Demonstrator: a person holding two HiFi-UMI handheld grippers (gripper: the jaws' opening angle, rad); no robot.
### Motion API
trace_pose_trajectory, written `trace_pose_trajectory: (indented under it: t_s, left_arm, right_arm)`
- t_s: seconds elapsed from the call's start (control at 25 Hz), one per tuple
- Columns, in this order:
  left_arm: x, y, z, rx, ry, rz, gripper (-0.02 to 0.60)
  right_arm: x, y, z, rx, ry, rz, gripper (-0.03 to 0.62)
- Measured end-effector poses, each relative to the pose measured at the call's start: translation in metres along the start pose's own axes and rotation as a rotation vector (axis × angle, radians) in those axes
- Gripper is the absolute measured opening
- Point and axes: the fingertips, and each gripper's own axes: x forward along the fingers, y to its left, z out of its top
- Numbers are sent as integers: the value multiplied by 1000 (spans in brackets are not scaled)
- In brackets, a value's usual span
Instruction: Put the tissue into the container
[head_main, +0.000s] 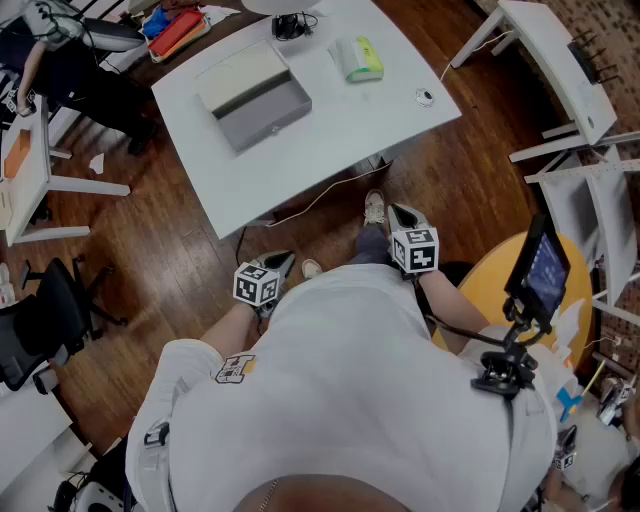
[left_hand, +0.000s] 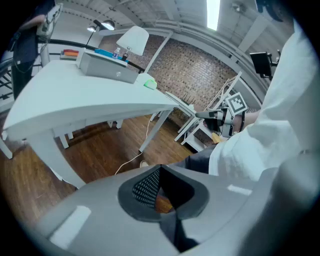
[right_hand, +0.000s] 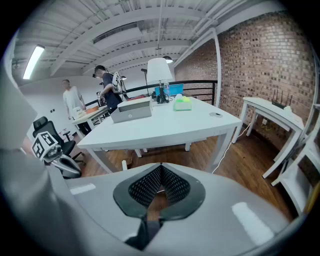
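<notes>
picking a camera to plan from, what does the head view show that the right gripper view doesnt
Only the head view: the screen on its mount at the right, and the person's shoe on the wood floor below the table edge.

Only the right gripper view: the ceiling with its strip light, and the meshed inner faces of the right gripper, shut with nothing between them.

Both: the white table, with the grey container and the green tissue pack on it, apart from each other.
</notes>
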Motion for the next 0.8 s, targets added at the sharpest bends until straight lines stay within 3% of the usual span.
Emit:
trace_pose_trajectory:
  t_s: [0.24,0.48,0.64,0.8]
  left_arm:
    - [58,-16,86,37,-40,1,0]
    - [106,-47,211,64,-113,2,0]
    - [139,-56,286,28,-170,27,0]
    - [172,-61,328,-1,-165,32,0]
  right_arm:
    - [36,-60,58,-46,-53,58,0]
    - [68,-113,139,-107,-101,167,0]
    - [86,-138,178,-128,-119,242,0]
    - [107,-162,224,-210,-147,312,0]
